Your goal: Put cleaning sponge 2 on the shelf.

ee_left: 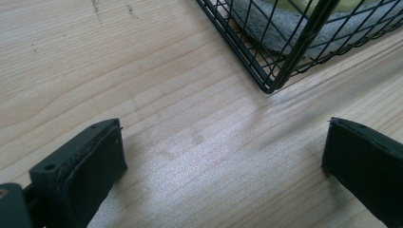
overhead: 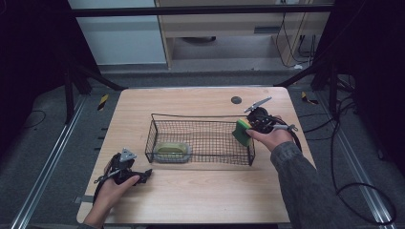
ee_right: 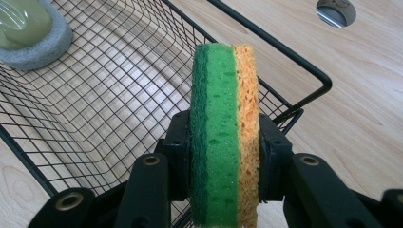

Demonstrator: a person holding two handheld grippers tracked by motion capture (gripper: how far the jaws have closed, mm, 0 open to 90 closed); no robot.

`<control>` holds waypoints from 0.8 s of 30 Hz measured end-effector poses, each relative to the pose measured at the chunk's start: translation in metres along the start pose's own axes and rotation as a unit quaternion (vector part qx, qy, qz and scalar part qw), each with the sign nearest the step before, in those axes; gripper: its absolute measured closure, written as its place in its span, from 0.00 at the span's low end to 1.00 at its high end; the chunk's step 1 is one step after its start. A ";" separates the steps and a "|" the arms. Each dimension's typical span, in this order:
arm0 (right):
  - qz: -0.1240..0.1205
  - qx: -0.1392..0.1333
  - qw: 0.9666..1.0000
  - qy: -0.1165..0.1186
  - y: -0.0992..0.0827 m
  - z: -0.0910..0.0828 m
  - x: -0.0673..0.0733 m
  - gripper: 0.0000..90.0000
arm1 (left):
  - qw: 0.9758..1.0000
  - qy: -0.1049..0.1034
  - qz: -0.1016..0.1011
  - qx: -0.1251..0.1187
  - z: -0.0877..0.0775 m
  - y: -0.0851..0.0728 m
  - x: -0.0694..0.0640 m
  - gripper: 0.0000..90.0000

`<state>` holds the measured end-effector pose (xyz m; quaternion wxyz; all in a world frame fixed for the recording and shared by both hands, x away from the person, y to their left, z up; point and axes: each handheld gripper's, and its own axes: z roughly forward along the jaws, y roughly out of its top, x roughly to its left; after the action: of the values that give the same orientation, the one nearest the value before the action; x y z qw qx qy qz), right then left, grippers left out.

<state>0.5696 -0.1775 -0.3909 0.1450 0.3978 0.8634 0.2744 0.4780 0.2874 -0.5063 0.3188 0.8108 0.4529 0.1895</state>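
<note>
A black wire basket (overhead: pixel 200 116) stands in the middle of the wooden table (overhead: pixel 191 195). In its left end lies a grey pad with a yellow-green top (overhead: pixel 171 151) (ee_right: pixel 28 28). My right gripper (overhead: pixel 249 129) (ee_right: pixel 223 156) is shut on a green and orange sponge (overhead: pixel 241 132) (ee_right: pixel 223 123), held on edge over the basket's right end (ee_right: pixel 304 66). My left gripper (overhead: pixel 143 175) (ee_left: pixel 223 161) rests on the table at the front left, open, nothing between its jaws. The basket's near corner (ee_left: pixel 271 88) lies just ahead of it.
A round hole (overhead: pixel 236 99) (ee_right: pixel 336 12) sits in the table behind the basket. Cables (overhead: pixel 353 191) trail on the floor at the right. A pale cabinet (overhead: pixel 119 33) stands beyond the far edge. Bare tabletop lies in front of the basket.
</note>
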 end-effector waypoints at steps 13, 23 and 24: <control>-0.001 0.013 1.000 -0.003 -0.005 0.012 0.003 0.71 | 1.000 0.000 0.001 0.000 0.000 0.000 0.000 0.00; -0.007 0.022 1.000 -0.006 -0.006 0.018 0.006 0.71 | 1.000 -0.001 0.001 -0.001 0.000 0.000 0.000 0.00; -0.007 0.022 1.000 -0.006 -0.006 0.018 0.006 0.71 | 1.000 -0.001 0.001 -0.001 0.000 0.000 0.000 0.00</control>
<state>0.5702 -0.1696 -0.4093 0.1436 0.3965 0.8712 0.2516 0.4780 0.2876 -0.5064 0.3194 0.8111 0.4519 0.1896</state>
